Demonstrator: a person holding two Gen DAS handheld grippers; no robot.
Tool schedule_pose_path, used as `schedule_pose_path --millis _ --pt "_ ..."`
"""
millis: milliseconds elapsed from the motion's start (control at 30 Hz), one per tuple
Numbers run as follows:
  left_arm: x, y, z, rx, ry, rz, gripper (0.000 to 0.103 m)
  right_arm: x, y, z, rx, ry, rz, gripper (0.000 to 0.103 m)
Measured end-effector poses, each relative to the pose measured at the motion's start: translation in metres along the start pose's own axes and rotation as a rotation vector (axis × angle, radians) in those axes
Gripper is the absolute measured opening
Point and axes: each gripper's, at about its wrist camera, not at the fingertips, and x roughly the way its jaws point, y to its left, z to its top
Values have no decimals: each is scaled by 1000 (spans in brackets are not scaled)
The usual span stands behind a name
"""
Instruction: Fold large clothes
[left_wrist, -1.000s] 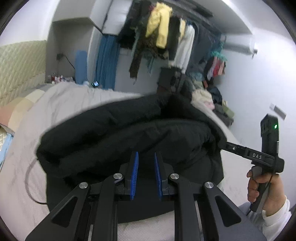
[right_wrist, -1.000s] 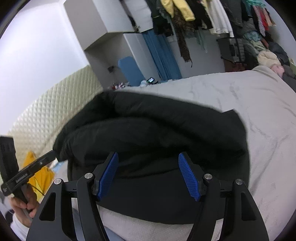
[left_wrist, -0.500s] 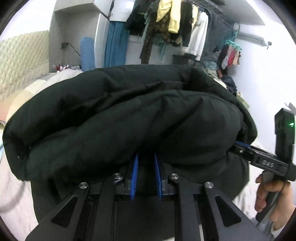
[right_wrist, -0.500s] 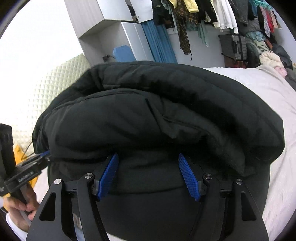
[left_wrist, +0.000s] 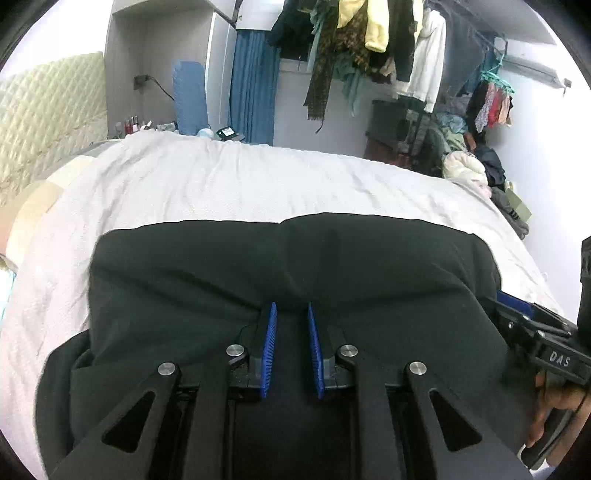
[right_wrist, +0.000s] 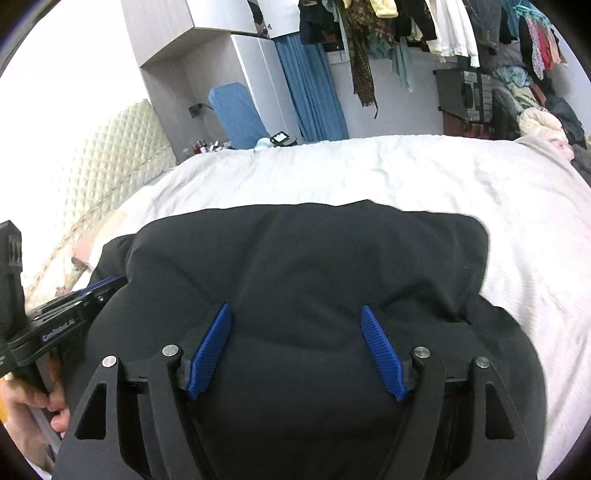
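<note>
Black garment (left_wrist: 295, 266) folded on the white bed (left_wrist: 258, 184), both hand-held grippers at its near edge.

Lies at 6 o'clock in both wrist views, bed sheet beyond it toward 12. Left hand-held gripper (left_wrist: 291, 314): jaws narrow, black cloth between the blue pads (left_wrist: 269, 347); whether pinched, cannot tell. Right hand-held gripper (right_wrist: 297, 314): jaws wide, just been opening, cloth between the pads (right_wrist: 210, 347) but not pressed. Hanging clothes (left_wrist: 369, 48) at 12 o'clock.
</note>
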Motion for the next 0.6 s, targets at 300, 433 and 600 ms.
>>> schedule_pose_path --millis 300,433,600 --pt "55 2 28 18 35 21 17 39 -6 20 -6 -9 -30 77" --pt "70 14 30 -14 44 -5 17 53 -11 26 23 -13 -15 79" --pt "68 26 35 -17 55 -68 17 51 -17 29 27 13 35 80"
